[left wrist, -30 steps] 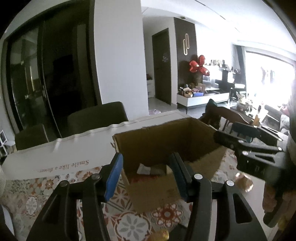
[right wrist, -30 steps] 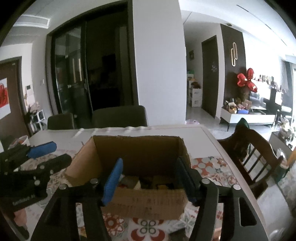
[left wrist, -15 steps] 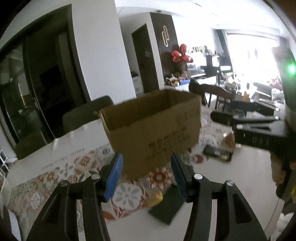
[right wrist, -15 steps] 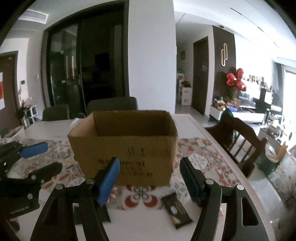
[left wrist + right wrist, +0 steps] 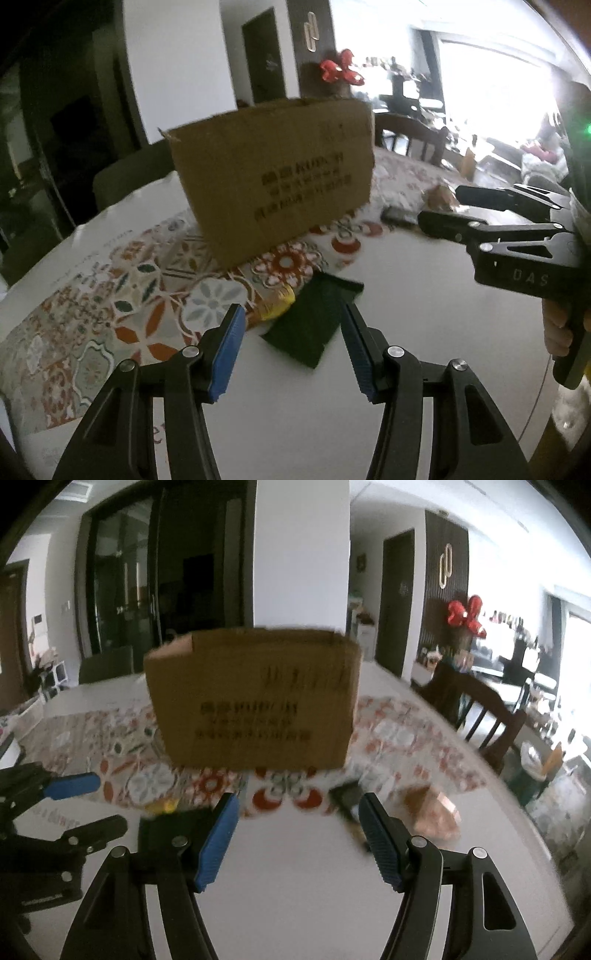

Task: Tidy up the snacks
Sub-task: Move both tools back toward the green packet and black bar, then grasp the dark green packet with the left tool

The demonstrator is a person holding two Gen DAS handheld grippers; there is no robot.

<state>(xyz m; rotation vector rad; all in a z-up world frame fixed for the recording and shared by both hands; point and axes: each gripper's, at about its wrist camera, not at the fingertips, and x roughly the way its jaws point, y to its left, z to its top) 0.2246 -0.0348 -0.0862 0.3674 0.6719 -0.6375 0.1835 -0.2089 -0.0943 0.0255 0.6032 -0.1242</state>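
Left wrist view: left gripper spread wide, holding nothing, lined up on the dark green packet lying beside the cardboard box, probably the next pick. 0.5 s ago it sat further back.

Right wrist view: right gripper also released and empty, now lower; copper wrapper newly visible.

Cardboard box upright on mat; dark green packet, yellow snack before it.
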